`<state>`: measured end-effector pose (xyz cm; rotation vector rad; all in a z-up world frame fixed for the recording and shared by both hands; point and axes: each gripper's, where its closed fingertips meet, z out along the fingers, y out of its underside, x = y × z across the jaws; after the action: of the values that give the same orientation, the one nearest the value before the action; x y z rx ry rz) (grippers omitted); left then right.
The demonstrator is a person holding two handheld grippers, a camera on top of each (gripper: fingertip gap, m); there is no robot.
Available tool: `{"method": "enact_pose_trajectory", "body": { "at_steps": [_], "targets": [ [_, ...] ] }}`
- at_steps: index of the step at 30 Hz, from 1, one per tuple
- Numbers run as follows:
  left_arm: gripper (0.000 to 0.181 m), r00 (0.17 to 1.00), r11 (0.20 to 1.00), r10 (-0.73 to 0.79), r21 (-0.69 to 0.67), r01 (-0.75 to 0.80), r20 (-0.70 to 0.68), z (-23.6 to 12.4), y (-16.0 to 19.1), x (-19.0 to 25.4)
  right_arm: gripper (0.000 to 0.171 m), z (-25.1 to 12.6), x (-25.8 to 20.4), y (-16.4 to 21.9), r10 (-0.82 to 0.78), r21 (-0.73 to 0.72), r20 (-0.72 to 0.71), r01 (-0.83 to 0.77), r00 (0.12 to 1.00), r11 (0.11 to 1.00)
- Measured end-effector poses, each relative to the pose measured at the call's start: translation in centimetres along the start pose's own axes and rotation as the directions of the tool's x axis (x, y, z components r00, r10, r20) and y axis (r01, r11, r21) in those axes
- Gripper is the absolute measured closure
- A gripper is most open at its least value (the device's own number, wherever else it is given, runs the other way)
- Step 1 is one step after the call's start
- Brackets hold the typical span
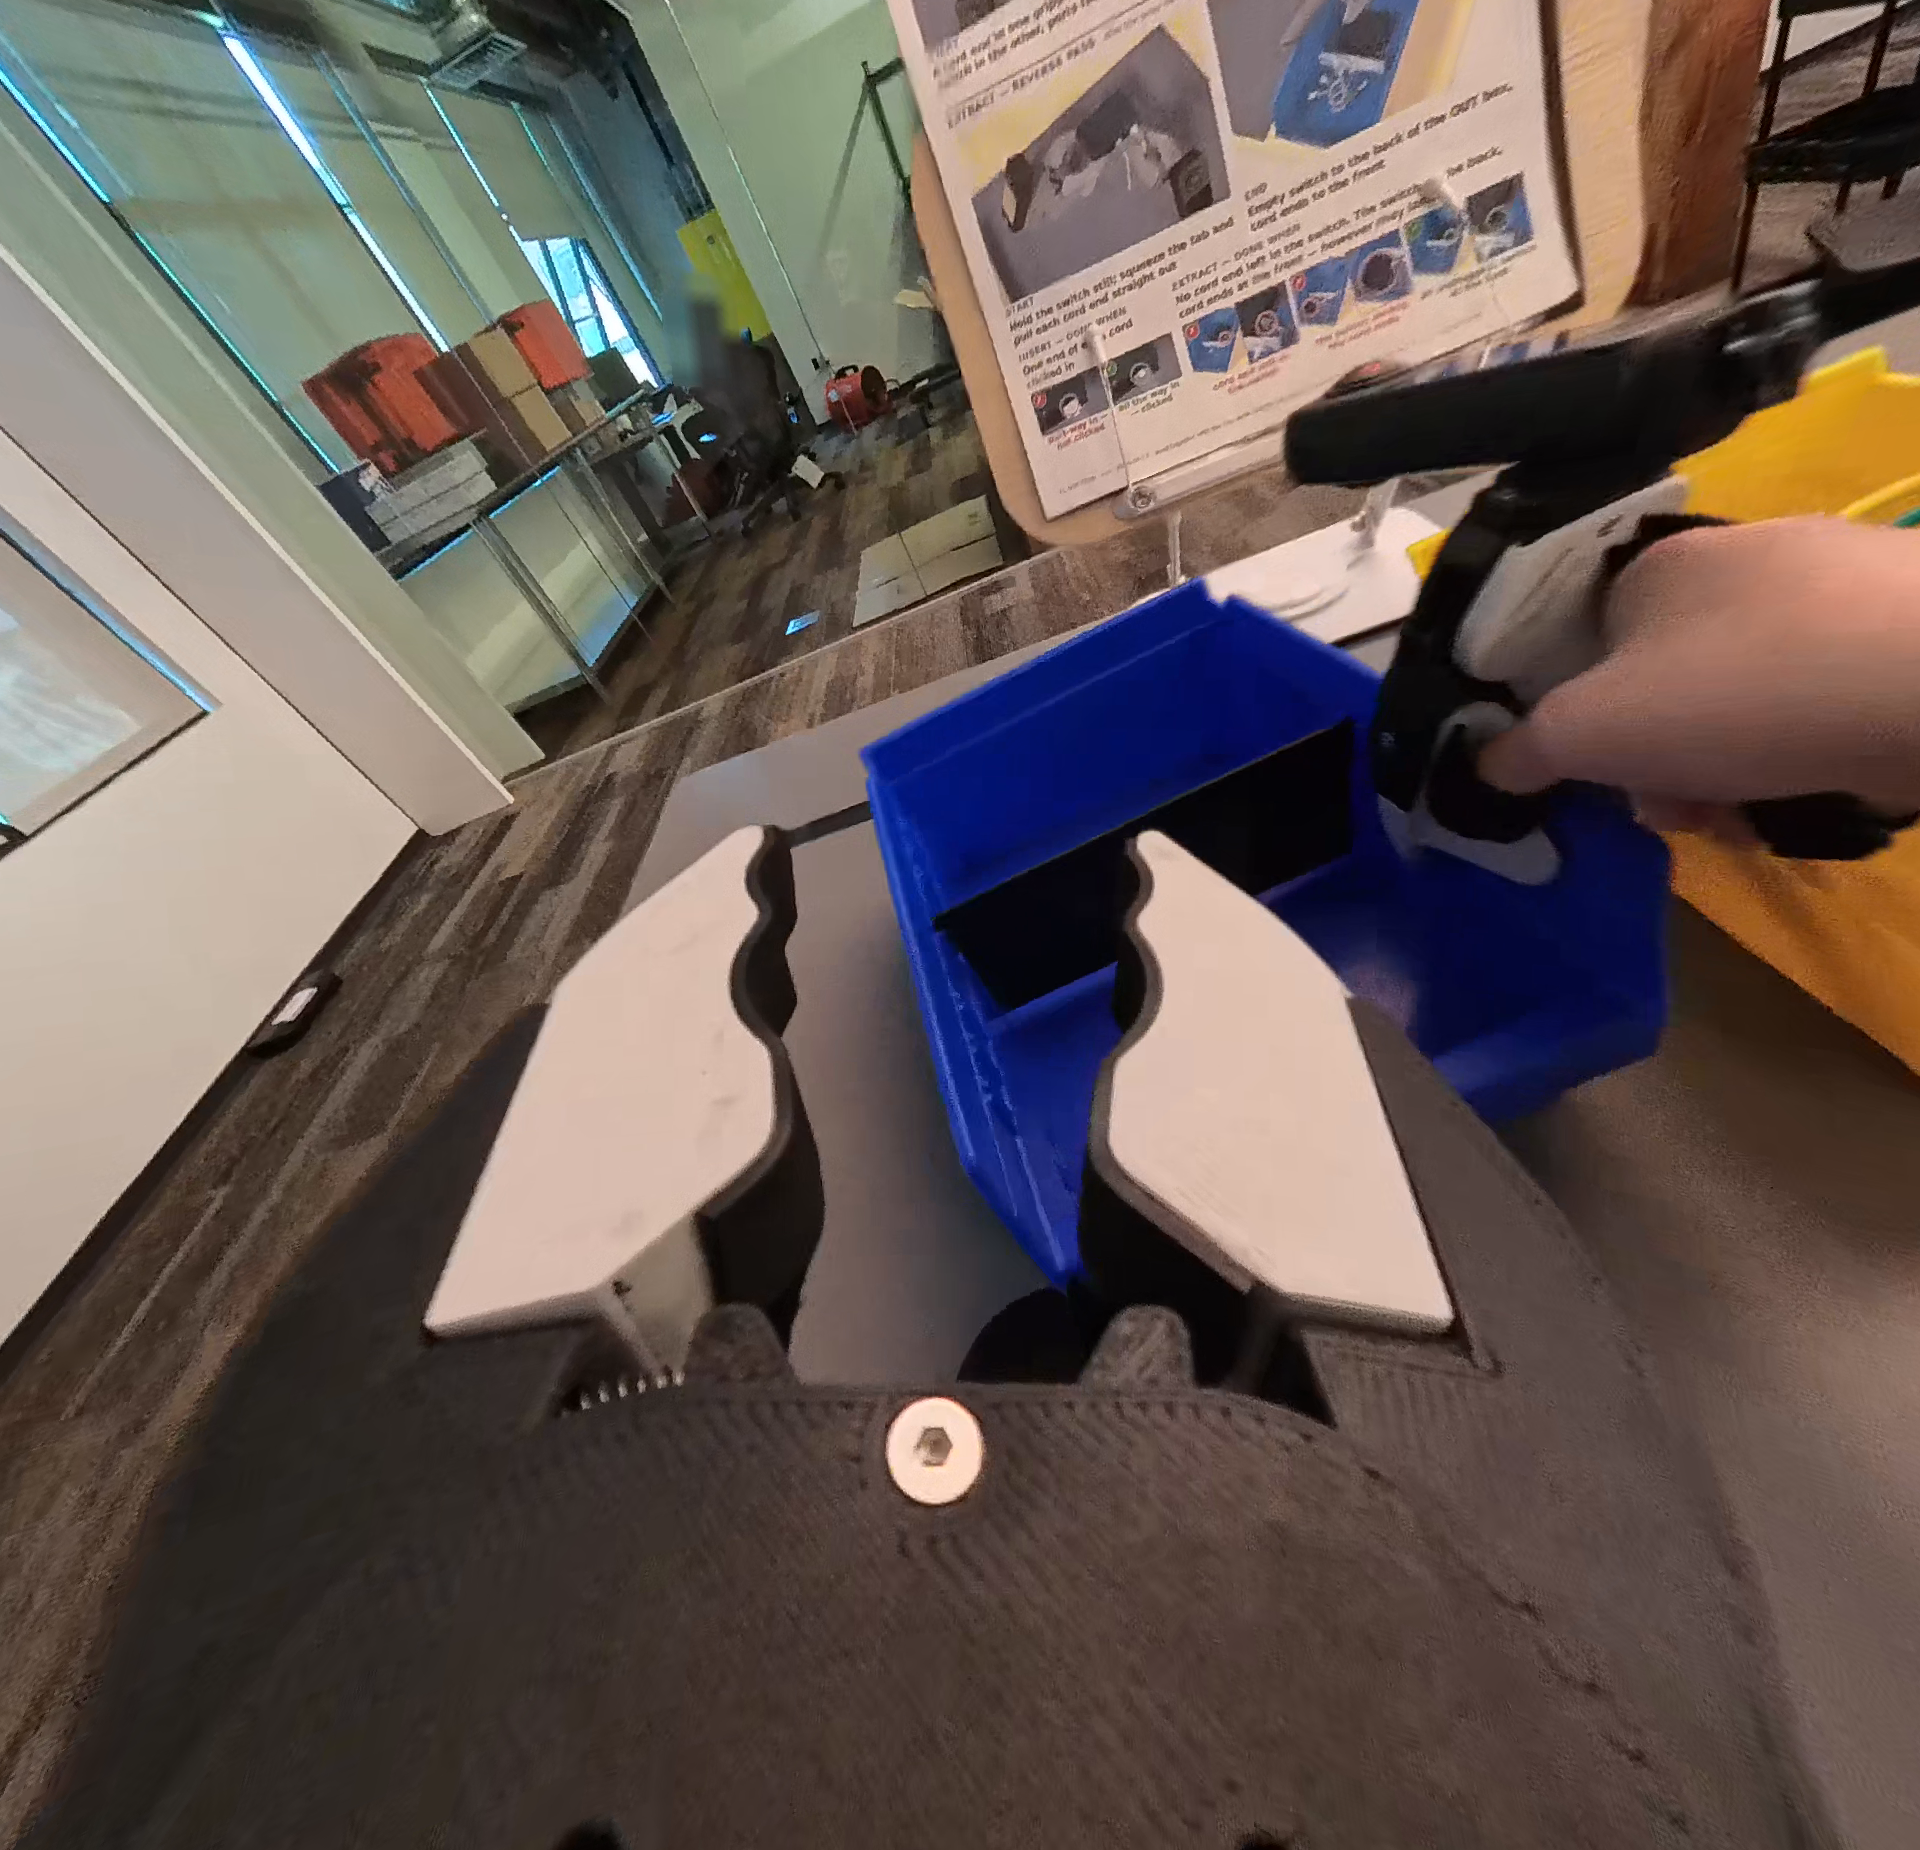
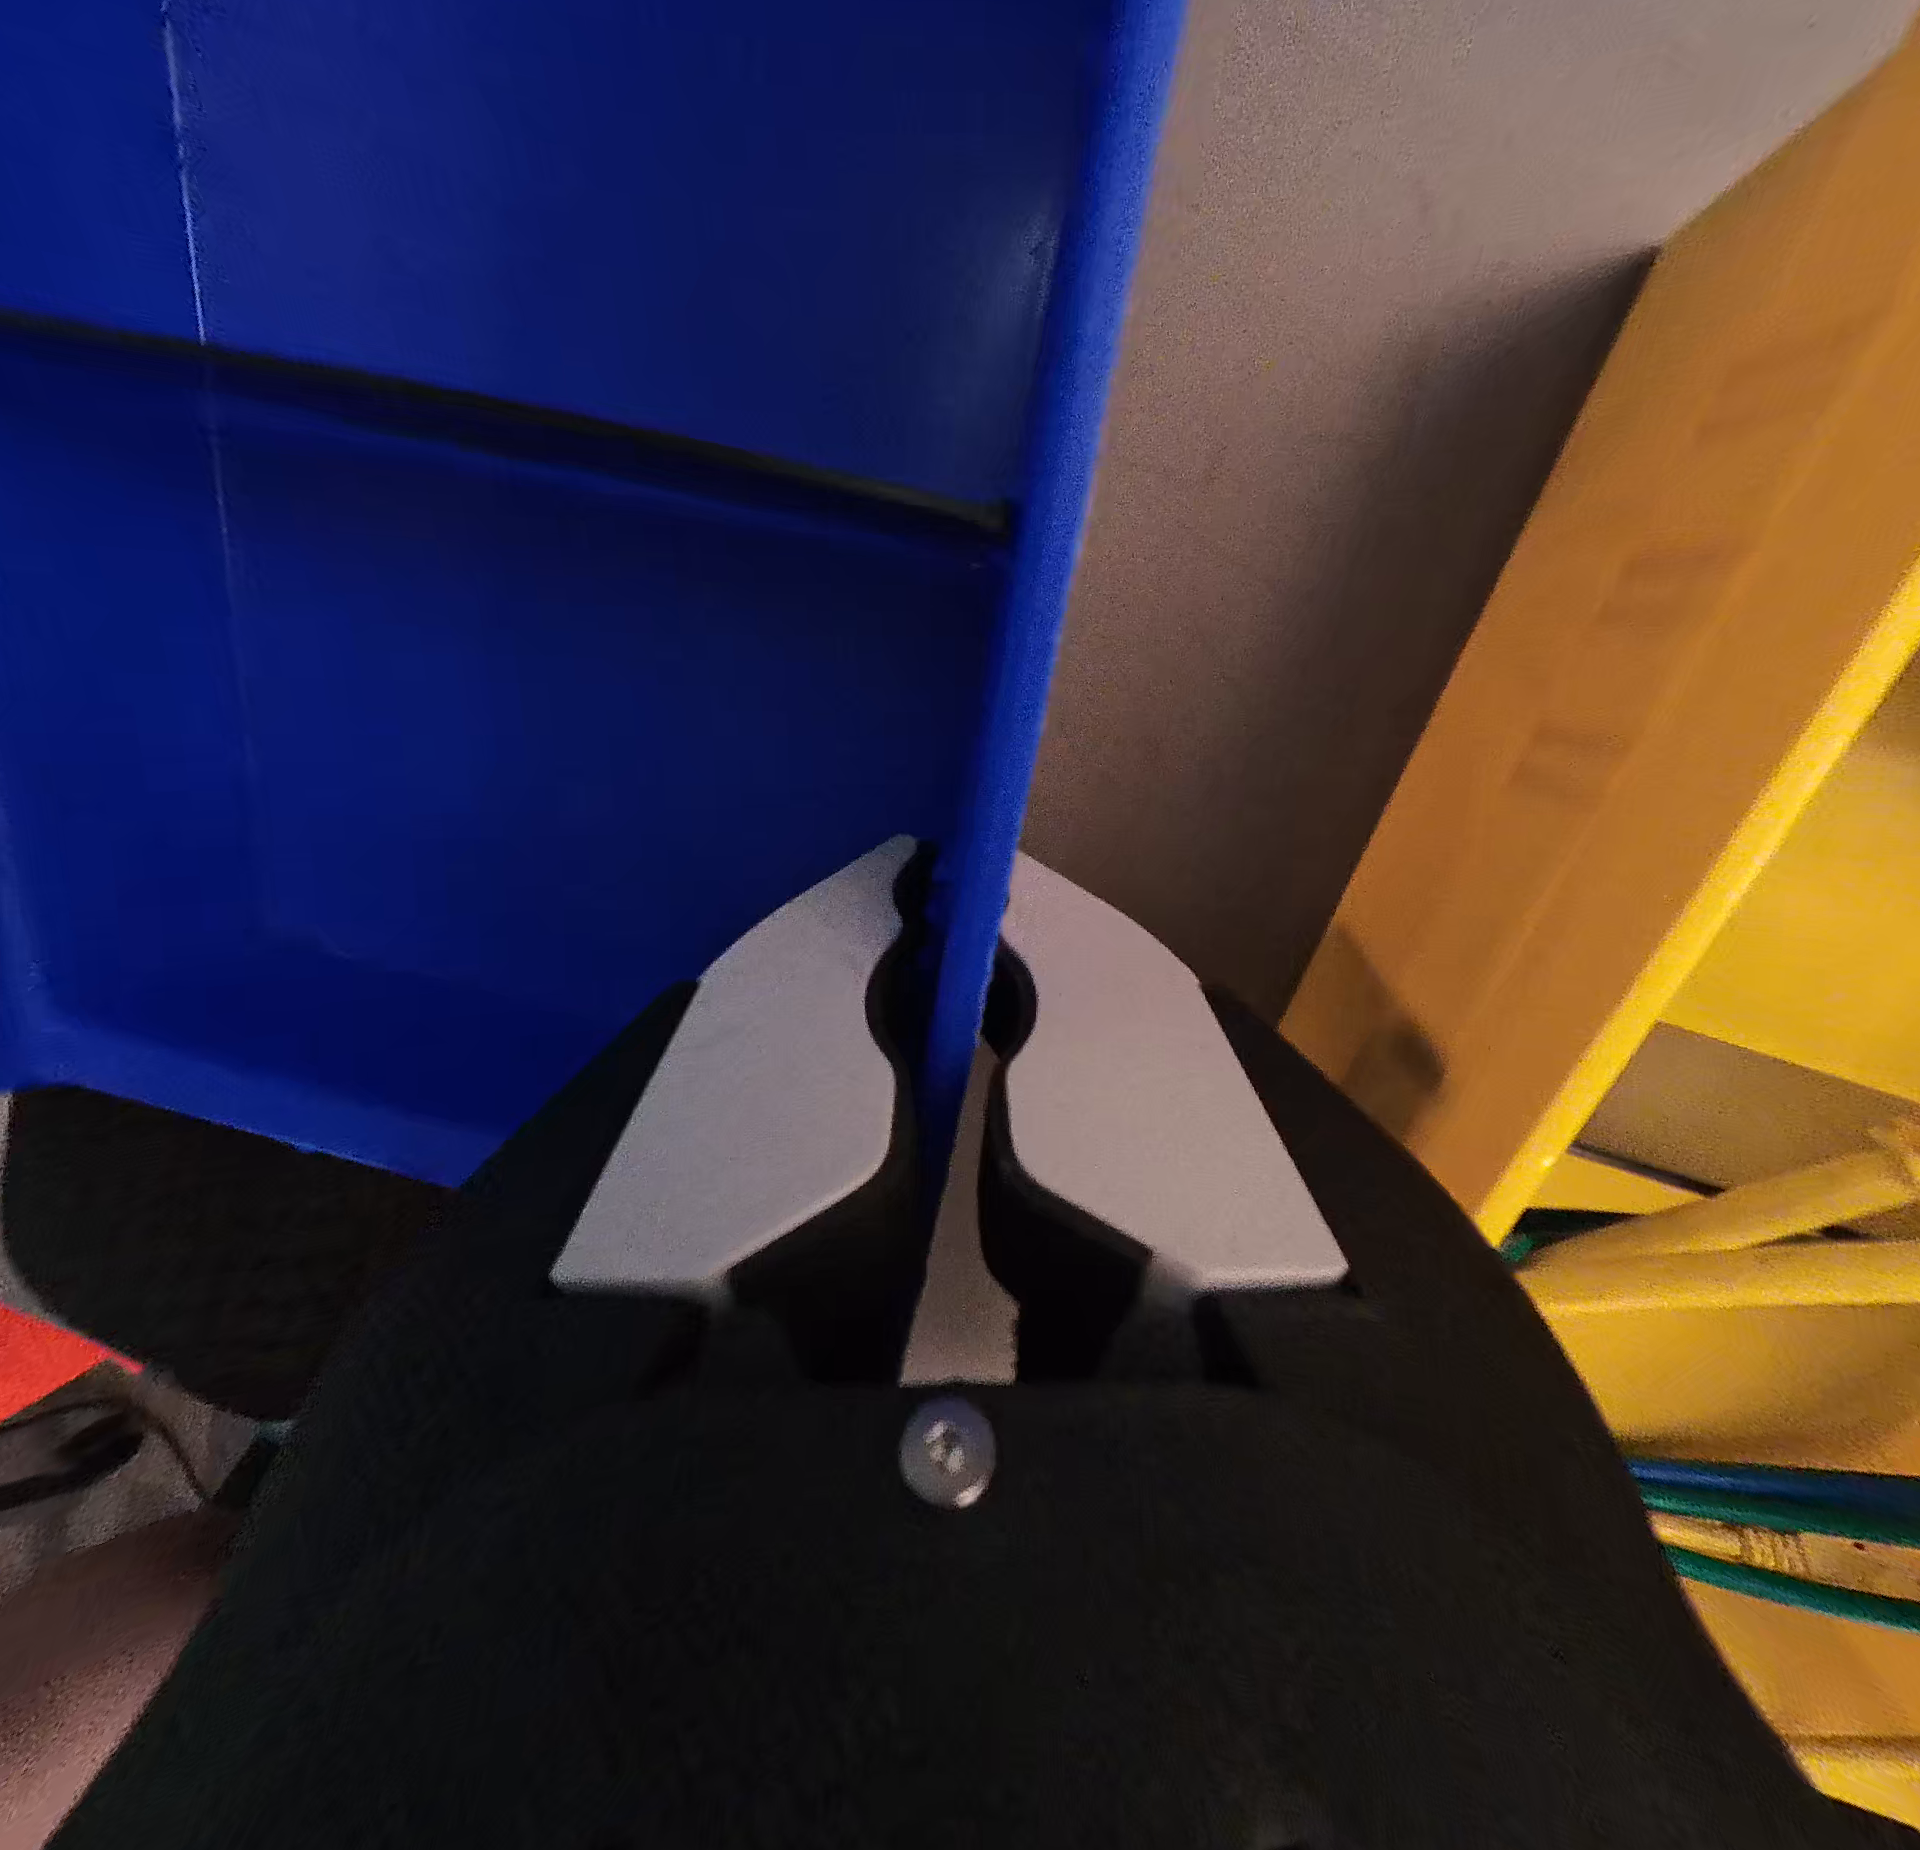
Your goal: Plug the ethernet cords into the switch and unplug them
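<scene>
A blue bin [image 1: 1507,979] with a black divider [image 1: 1236,824] across it sits on the grey table [image 1: 1714,1229]. No switch shows in either view. My left gripper [image 1: 956,865] is open and empty, with the bin's left wall showing between its fingers, close to the right one. My right gripper [image 2: 961,865] is shut on the blue bin's [image 2: 520,657] right wall. It also shows in the left wrist view [image 1: 1475,824], held by a hand. Yellow, green and blue ethernet cords [image 2: 1787,1551] lie in a yellow bin [image 2: 1621,678] to the right.
The yellow bin [image 1: 1808,470] stands right beside the blue one. An instruction poster [image 1: 1247,190] stands on a stand at the back of the table. Beyond the table's left edge are wood floor, glass walls and shelves [image 1: 468,429]. Spacing between my two grippers at the tips: around 25 cm.
</scene>
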<state>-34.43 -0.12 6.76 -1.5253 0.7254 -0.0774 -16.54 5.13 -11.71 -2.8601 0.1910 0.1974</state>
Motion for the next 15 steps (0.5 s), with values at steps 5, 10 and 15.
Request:
{"method": "enact_pose_trajectory", "body": {
  "at_steps": [5, 10, 15],
  "targets": [
    [0.117, 0.999, 0.997, 0.031, 0.065, -0.029, -0.025, -4.0, -3.3, 2.1, 0.165, -2.3, -1.8, -0.9, -0.028, -0.091, 0.092, 0.036, 0.995, 0.995],
    [0.126, 0.997, 0.979, 0.055, 0.201, -0.043, -0.052, -8.5, -6.8, 4.8, 0.166, -9.8, -1.0, -2.4, -0.127, -0.085, 0.208, 0.148, 0.97, 0.985],
    [0.12, 0.86, 0.966, -0.241, -0.028, 0.256, -0.45, -5.1, -4.7, 11.0, 0.165, -22.2, 8.1, -2.9, -0.159, 0.14, 0.223, 0.13, 0.962, 0.982]
  ]
}}
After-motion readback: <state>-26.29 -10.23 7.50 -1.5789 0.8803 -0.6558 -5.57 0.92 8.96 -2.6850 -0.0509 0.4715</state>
